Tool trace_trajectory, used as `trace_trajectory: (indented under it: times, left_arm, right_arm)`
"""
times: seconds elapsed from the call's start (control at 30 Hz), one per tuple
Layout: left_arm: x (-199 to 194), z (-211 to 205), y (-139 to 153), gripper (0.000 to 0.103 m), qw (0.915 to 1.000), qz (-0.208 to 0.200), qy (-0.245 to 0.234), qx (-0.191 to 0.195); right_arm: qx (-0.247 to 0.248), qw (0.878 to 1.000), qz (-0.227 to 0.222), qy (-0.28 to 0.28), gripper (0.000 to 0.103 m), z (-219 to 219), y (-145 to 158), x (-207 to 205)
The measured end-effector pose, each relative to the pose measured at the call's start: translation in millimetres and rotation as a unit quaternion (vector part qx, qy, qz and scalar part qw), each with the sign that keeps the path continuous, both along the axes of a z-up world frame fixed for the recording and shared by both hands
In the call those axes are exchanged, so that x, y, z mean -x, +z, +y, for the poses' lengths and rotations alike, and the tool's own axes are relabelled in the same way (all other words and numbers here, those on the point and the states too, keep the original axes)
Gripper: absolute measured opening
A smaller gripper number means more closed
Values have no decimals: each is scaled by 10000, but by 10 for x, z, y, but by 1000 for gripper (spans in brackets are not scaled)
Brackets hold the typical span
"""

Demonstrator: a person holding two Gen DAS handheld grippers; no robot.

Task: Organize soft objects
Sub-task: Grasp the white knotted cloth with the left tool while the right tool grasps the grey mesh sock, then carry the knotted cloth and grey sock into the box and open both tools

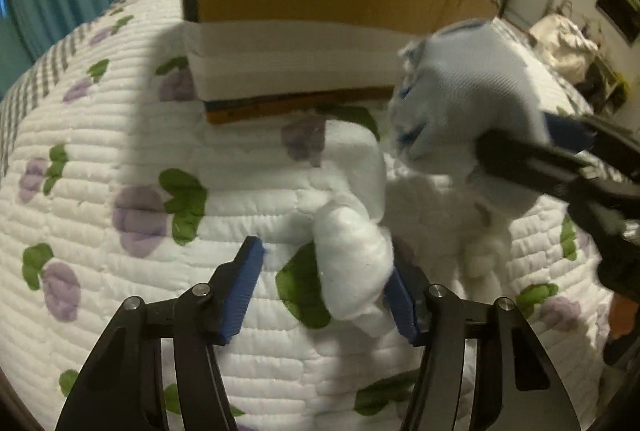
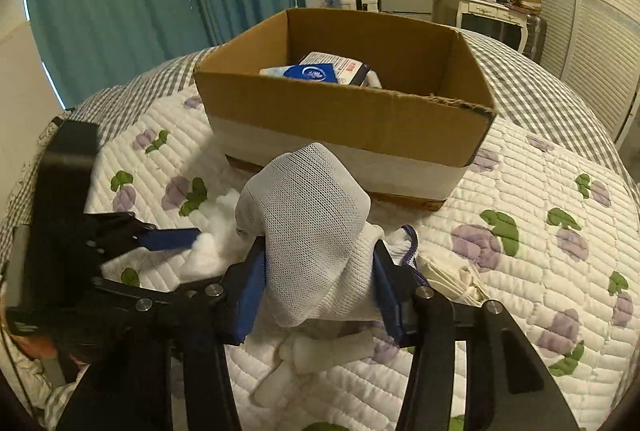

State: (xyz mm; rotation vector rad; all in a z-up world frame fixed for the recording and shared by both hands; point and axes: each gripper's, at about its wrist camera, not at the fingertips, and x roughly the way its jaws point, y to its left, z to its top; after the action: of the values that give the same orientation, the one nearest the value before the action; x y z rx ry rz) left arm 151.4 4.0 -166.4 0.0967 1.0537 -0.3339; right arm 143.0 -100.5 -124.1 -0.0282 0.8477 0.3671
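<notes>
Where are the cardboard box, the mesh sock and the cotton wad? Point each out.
cardboard box (image 2: 340,111): right wrist view, on its near brown wall.
mesh sock (image 2: 308,215): right wrist view, on the netted upper fold.
cotton wad (image 1: 352,263): left wrist view, on its fluffy middle.

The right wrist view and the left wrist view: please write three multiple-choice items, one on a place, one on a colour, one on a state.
1. Where is the blue tissue pack?
A. inside the brown cardboard box
B. on the quilt
C. in a gripper

2. Which colour are the gripper pads?
A. red
B. blue
C. yellow

3. What is the right gripper doing?
A. hanging open
B. lying in the box
C. clamping the white mesh sock bundle

Key: A, it shows above the box wall; B, blue ribbed pads on both grippers; C, both pads press the bundle's sides.
</notes>
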Motion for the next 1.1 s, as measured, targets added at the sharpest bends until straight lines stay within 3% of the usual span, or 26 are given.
trace_trajectory:
  times: [0.1, 0.17, 0.4, 0.73, 0.97, 1.1]
  left_arm:
    - [12, 23, 72, 26, 9998, -22, -32, 186]
    - [37, 52, 142, 26, 9995, 7, 27, 321]
    - [317, 30, 649, 27, 9985, -488, 190, 135]
    - [490, -54, 1529, 27, 9896, -1382, 393, 0]
    - [224, -114, 1955, 27, 9831, -1776, 440, 23]
    - [-193, -171, 1988, 27, 9816, -1851, 465, -1]
  right_arm:
    - [-61, 10000, -36, -43, 50, -58, 58, 38]
    - [-56, 9999, -71, -62, 50, -93, 110, 77]
    - [-167, 9989, -433, -51, 50, -193, 474, 297]
    - [-299, 9917, -1249, 61, 50, -357, 1327, 549]
    - [-252, 9862, -1638, 62, 50, -398, 1785, 187]
    - [-262, 9857, -1666, 13, 50, -352, 1878, -205]
